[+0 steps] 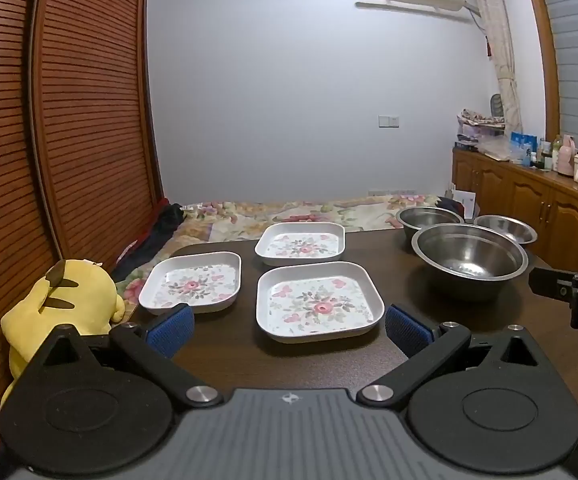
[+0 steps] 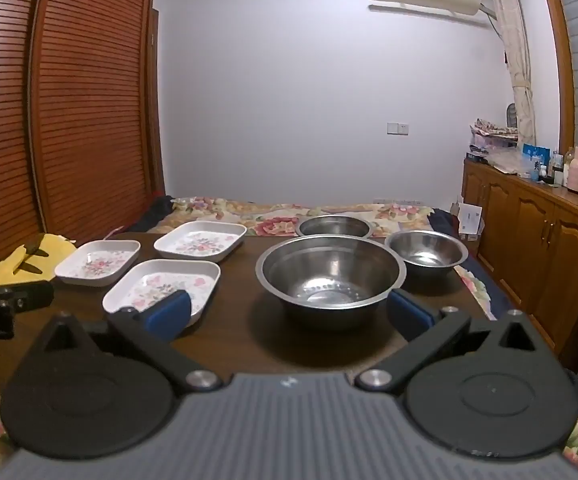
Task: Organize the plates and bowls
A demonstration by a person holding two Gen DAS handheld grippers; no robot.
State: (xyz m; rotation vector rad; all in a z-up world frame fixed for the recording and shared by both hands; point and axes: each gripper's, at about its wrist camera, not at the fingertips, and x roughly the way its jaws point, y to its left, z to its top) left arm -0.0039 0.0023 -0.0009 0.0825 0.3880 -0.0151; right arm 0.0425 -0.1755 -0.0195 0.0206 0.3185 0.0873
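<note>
Left wrist view: your left gripper [image 1: 289, 330] spread wide, empty; near plate [image 1: 319, 300] lay straight ahead between fingers. Your right gripper [image 2: 289, 316] likewise wide, empty, faced large bowl [image 2: 331, 276].

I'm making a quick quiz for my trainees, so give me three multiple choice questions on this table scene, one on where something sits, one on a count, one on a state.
1. Where does the yellow plush toy sit?
A. off the table's left edge
B. inside a bowl
C. on a plate

2. How many steel bowls stand on the table?
A. two
B. three
C. five

3. How is the left gripper?
A. shut on a plate
B. shut on a bowl
C. open, holding nothing

Answers: 1 A, it slumps beside the left plate. 2 B, the large bowl fronts two smaller ones. 3 C, its blue pads stand wide apart.
</note>
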